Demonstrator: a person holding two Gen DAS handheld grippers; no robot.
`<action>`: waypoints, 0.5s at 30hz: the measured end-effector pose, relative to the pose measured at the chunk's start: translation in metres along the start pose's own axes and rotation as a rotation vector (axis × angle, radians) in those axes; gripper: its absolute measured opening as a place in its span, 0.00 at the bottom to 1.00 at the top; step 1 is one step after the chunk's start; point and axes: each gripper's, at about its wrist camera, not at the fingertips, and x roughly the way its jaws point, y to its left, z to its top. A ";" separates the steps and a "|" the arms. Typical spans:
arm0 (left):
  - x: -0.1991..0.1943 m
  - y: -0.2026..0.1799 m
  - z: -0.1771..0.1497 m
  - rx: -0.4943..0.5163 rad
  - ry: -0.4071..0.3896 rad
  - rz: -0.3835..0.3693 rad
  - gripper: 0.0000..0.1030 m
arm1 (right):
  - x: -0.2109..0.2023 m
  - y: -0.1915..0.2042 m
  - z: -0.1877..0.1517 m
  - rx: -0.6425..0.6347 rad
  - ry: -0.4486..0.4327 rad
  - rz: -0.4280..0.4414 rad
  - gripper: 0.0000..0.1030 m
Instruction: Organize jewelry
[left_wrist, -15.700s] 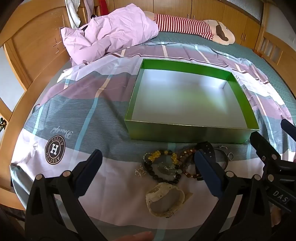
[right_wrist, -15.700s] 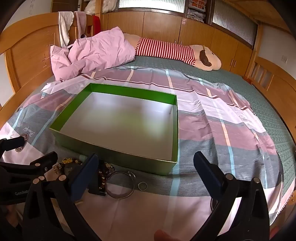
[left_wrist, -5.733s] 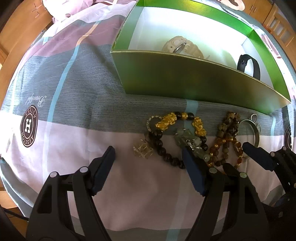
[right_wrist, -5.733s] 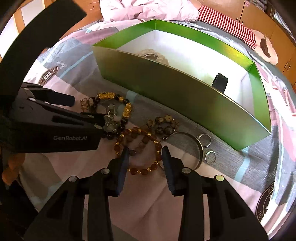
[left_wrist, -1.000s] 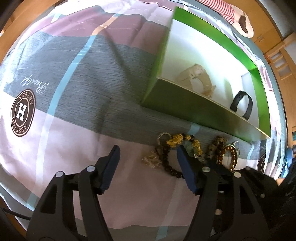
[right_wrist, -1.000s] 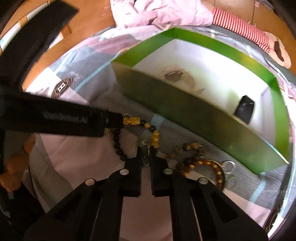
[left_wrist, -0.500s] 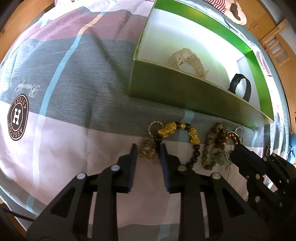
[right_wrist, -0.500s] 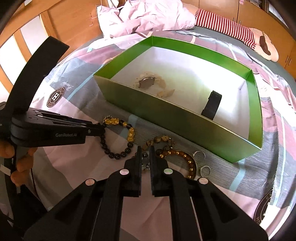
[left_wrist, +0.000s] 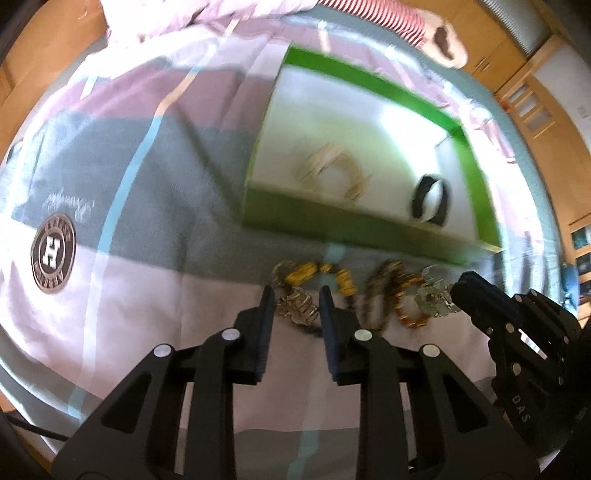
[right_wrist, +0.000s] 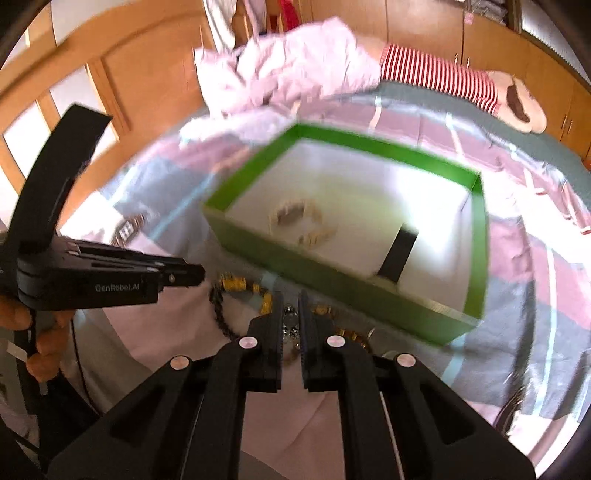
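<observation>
While both pictures are blurry, the green cardboard box with white inside (left_wrist: 373, 225) can be seen sitting on the bed, on a pink, grey and white bedsheet (left_wrist: 147, 206). Inside the box lie a cream plastic watch (left_wrist: 334, 173) and a black band (left_wrist: 430, 199), well apart from each other.

Just in front of the box, on the sheet, lies a row of jewelry. It has a black bead bracelet with gold charms (left_wrist: 325, 275) and a brown and amber bead bracelet (left_wrist: 397, 291) next to it.

Left tool (left_wrist: 297, 302) is clenched on a small clear sparkly piece (left_wrist: 297, 306), which sits between its two dark fingers. Right tool (right_wrist: 291, 321) is squeezed almost flat on a pale bead bracelet with silver bits (right_wrist: 291, 325); in the left view this bracelet hangs at the tip of the right tool.

On the sheet there is a round brown badge (left_wrist: 53, 254) with a big white H, and curly grey writing beside it that is too blurry to read. The side of the left tool says "GenRobot.AI". The right tool shows the letters "DAS".
</observation>
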 end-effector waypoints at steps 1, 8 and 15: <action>-0.007 0.000 0.004 0.006 -0.014 -0.013 0.24 | -0.004 -0.002 0.005 0.003 -0.018 -0.005 0.08; -0.011 -0.031 0.060 0.047 -0.111 -0.010 0.24 | -0.009 -0.038 0.045 0.062 -0.121 -0.094 0.08; 0.025 -0.037 0.068 0.054 -0.090 0.007 0.39 | 0.025 -0.074 0.036 0.136 -0.068 -0.155 0.15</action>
